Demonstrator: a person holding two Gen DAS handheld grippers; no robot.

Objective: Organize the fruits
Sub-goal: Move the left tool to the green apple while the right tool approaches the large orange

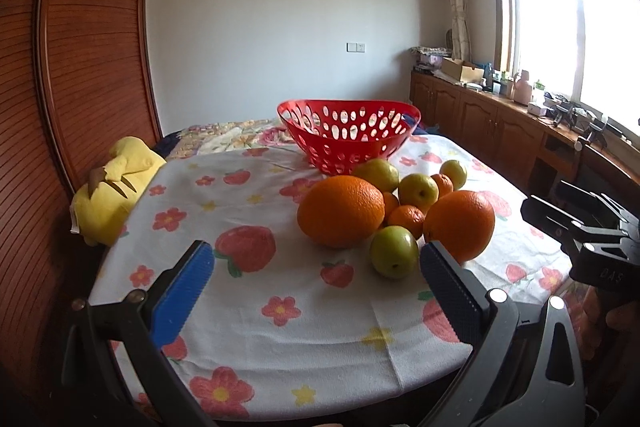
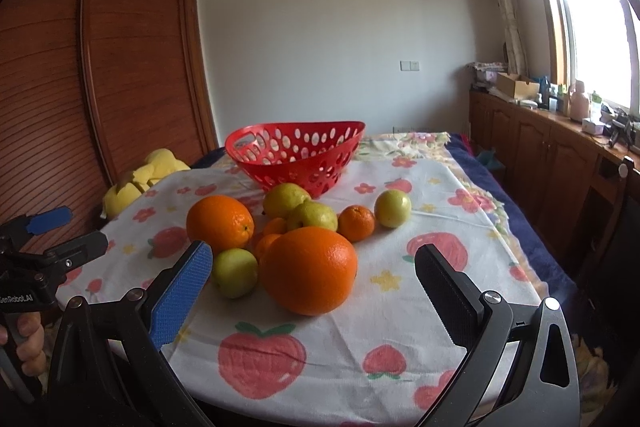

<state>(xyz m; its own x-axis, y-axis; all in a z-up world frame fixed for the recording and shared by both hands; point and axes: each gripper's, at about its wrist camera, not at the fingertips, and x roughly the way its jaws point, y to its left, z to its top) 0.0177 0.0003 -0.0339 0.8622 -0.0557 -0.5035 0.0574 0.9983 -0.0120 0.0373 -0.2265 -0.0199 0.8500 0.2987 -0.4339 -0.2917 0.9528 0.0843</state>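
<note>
I see a glossy red plastic basket (image 1: 349, 131) at twelve o'clock, dimpled matt orange peel (image 2: 309, 270), soft printed cloth (image 1: 280, 327), ribbed wooden wardrobe doors (image 1: 92, 39) at nine o'clock.

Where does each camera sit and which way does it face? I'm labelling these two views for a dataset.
Left wrist view: on the left gripper, facing forward over the fruit pile toward the red basket; its open fingers show, and the right gripper at the right edge.
Right wrist view: on the right gripper, open, aimed at the nearest big orange; the left gripper and a hand show at the left edge.
Both share the basket, fruit, strawberry tablecloth, and yellow plush toy.
</note>
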